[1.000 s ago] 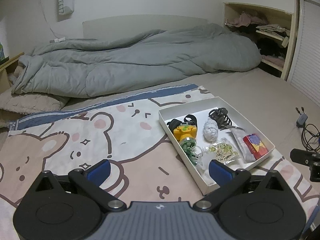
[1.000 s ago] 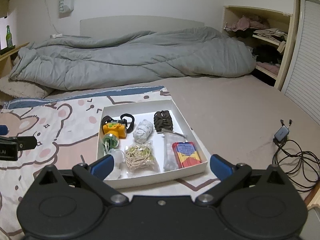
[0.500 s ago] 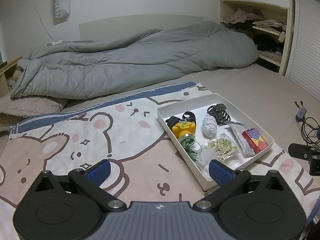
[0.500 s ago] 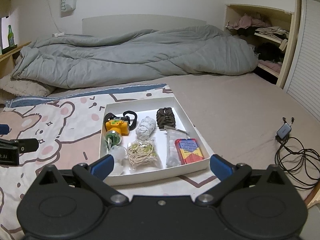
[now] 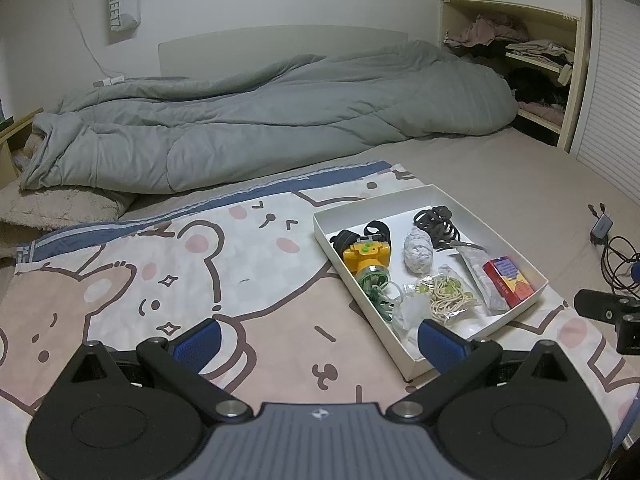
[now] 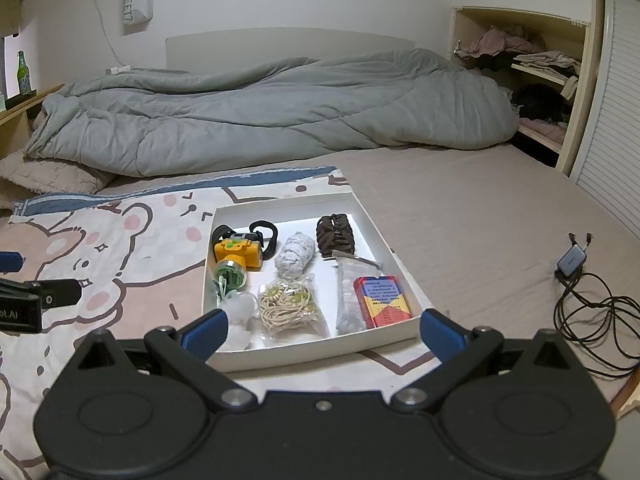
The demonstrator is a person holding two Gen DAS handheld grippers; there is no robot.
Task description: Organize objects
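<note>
Contents, left to right, right wrist view: 1 white box [image 6: 384,236] holding 1 yellow headlamp [image 6: 239,253] w/ black strap, 1 green roll [image 6: 229,274], 1 clear bag [image 6: 240,312], 1 grey wrapped bundle [image 6: 295,255], 1 bag of beige bands [image 6: 289,305], 1 brown hair claw clip [image 6: 335,235], 1 clear packet [image 6: 347,300], 1 red card box [image 6: 382,301].

Surface: bed w/ bear-print sheet [image 6: 120,248]; grey duvet [image 6: 260,108] across upper frame; shelf niche [image 6: 528,68] upper right; cable w/ adapter [image 6: 588,304] at right.

Left claw [image 5: 320,340]: wide open, empty, over the sheet; box sits centre-right of its frame, right pad overlapping the box's near corner. Right claw [image 6: 323,330]: wide open, empty; box lies centre frame, just beyond and between the fingers.
</note>
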